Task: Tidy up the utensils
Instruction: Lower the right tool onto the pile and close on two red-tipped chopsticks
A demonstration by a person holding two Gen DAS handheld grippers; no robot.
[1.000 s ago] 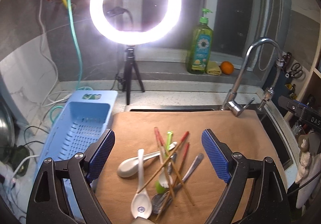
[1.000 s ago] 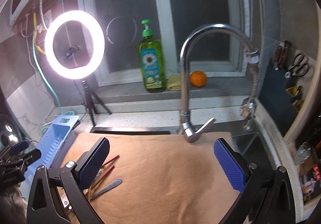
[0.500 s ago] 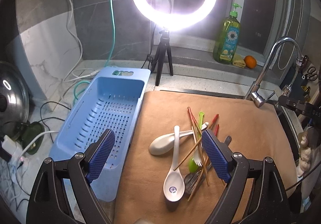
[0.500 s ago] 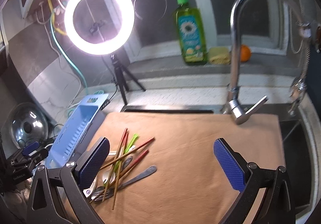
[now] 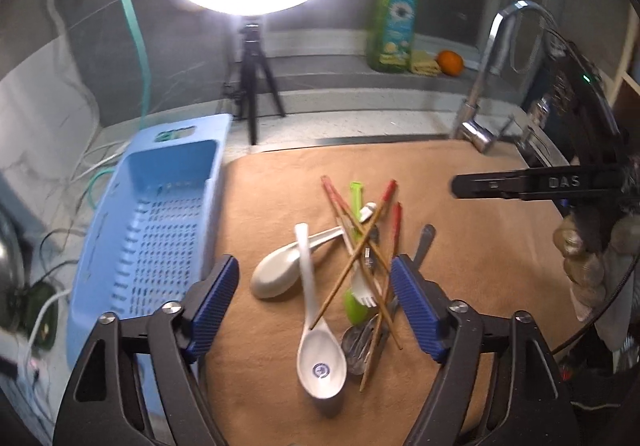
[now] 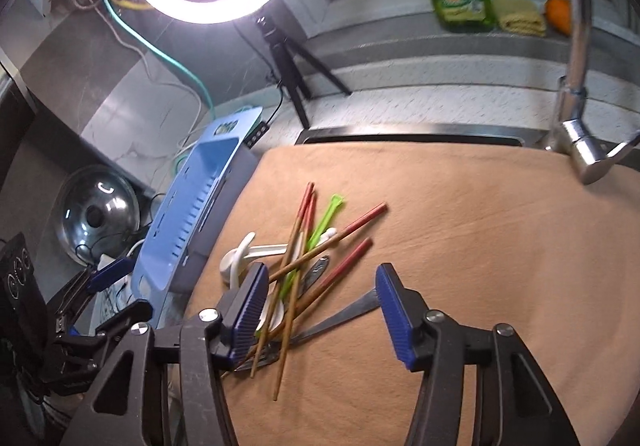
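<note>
So basically nothing is sorted yet, as far as I can tell. The whole pile of utensils (image 5: pixel 352 278) sits tangled on the tan mat (image 5: pixel 480 246): two white ceramic spoons (image 5: pixel 316 326), a bunch of red-tipped chopsticks (image 6: pixel 320 246) crossed over each other, a green plastic fork (image 5: pixel 356 230) and at least one metal spoon (image 5: pixel 364 342) buried underneath. The blue perforated basket (image 5: pixel 160 230) sits just beside the mat on the left side and looks empty from here, so I'd guess that's where stuff is supposed to go, though I can't say for sure. The left gripper (image 5: pixel 316 302) hangs over the near end of the pile with its jaws spread wide, one either side of the nearer white spoon, holding nothing. The right gripper (image 6: pixel 320 310) is also spread open and empty, hovering low over the chopstick end of the heap, with the metal handle (image 6: pixel 348 314) showing between its fingers. Hard to tell if either one actually touches anything; looks like not. My read: this is the very start, both tools lining up for a first pick, and every single piece is left to move.
</note>
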